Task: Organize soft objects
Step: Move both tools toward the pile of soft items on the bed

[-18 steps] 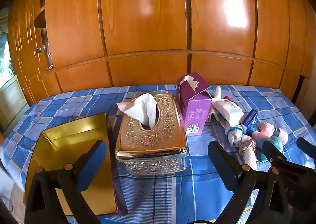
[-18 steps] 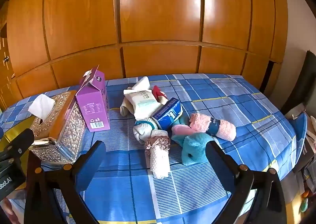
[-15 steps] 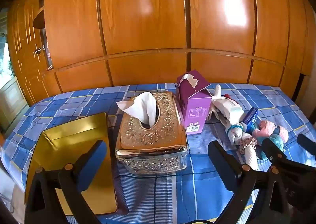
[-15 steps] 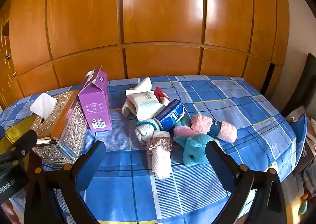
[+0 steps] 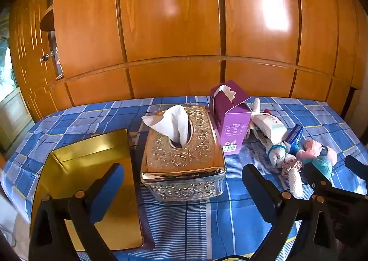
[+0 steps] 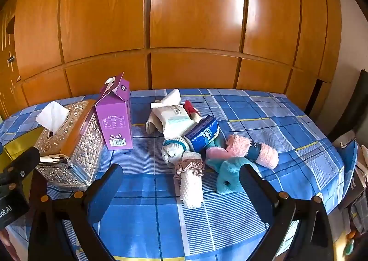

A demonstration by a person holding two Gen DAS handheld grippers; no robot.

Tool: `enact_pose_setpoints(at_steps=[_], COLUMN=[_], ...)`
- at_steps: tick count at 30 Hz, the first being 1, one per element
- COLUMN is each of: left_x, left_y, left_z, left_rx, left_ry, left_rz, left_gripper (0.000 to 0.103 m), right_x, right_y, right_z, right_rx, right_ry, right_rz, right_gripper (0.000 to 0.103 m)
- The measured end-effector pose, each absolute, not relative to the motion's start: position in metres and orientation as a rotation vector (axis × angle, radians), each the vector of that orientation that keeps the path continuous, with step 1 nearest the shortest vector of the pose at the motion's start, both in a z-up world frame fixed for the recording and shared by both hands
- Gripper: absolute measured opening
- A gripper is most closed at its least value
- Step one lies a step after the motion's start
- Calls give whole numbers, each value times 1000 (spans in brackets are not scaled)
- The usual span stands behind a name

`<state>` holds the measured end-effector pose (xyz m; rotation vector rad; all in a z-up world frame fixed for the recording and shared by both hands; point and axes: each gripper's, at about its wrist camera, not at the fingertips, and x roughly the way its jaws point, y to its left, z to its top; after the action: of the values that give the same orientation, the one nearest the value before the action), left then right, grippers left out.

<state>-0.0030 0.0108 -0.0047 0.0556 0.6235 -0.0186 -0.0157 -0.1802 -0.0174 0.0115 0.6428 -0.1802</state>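
Lately both cameras have eased back slightly, so nothing is picked yet. Your left gripper (image 5: 182,188) and right gripper (image 6: 181,187) hang with jaws released and empty. Right of the tissue box (image 5: 182,148) lies the soft pile (image 6: 195,146) on the blue checked table (image 6: 287,127); beyond, wooden wardrobe doors (image 6: 195,7).

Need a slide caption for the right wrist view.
Open right hand-held gripper above a pile of soft items on a blue plaid cloth, beside a purple carton.

wooden wardrobe (image 5: 174,30) behind | blue plaid cloth (image 6: 287,127) underneath | dark chair (image 6: 358,109) far right
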Motion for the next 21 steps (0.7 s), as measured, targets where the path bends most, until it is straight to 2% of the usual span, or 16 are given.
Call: enact_pose_setpoints(at_steps=[21], left_x=[-5], left_y=[8], left_z=[-2], left_rx=[52], left_ry=[632], left_rz=[-54], left_gripper=[103], right_x=[-14], right_y=[-181], right_z=[-18], right_rx=[5], right_ry=[652], right_rz=[-188], right_gripper=[102])
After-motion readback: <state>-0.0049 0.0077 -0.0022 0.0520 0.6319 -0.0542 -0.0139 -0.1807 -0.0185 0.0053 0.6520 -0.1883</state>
